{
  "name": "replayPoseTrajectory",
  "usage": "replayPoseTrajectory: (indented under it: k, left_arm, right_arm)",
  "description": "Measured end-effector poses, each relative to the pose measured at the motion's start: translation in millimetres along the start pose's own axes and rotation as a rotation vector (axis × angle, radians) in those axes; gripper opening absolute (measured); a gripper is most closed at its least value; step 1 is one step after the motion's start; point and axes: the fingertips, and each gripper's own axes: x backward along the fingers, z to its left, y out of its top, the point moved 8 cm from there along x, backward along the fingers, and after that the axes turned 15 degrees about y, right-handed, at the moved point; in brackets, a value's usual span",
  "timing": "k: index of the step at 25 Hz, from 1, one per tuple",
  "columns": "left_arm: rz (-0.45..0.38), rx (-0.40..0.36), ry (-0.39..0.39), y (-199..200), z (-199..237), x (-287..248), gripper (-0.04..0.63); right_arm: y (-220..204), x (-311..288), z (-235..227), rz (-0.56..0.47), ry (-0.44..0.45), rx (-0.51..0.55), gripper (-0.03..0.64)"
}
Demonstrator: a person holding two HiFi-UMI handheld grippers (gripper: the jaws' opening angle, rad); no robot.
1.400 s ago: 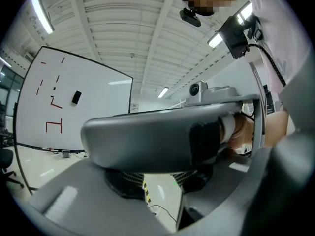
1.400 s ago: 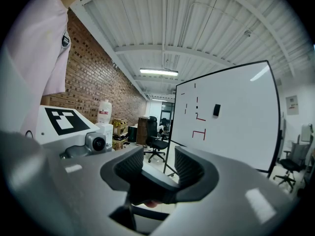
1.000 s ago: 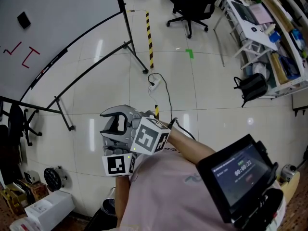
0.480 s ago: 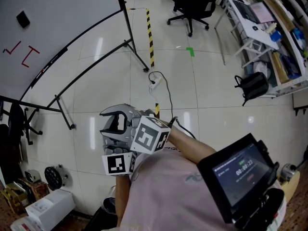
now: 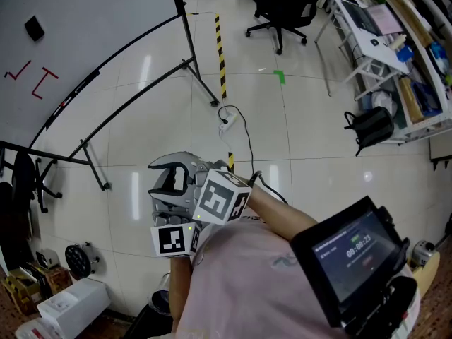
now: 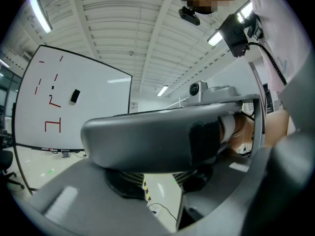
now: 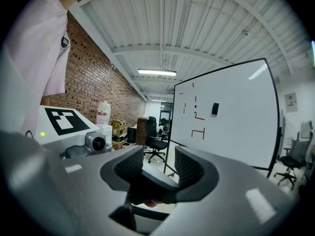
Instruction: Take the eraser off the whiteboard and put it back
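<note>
- Plainly, from the head view, the eraser sits on the whiteboard, a small dark block above the red marks. It is well apart from where I hold the rig, so nothing has been taken off yet.
- Left gripper view: the left claw stands partly open. I see floor between its ribbed pads and nothing pinched there. A grey bar, seemingly part of the other claw, lies across in front. The eraser shows tilted on the board.
- Right gripper view: the right claw gapes wide and holds nothing. The eraser is far beyond it, upright on the whiteboard.
- Handling, as I judge it: it is light, with a stiff casing and a soft felt face, and probably clings by a magnet. I would pinch it across the narrow sides of the casing and pull straight off. It should need only a modest squeeze.
</note>
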Motion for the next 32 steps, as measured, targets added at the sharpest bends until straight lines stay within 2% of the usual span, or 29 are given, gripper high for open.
replayPoseTrajectory:
  k: [32]
  left_arm:
    - [0.004, -0.001, 0.005, 0.3, 0.7, 0.9, 0.112]
  right_arm:
    - [0.5, -0.8, 0.2, -0.004, 0.006, -0.004, 0.19]
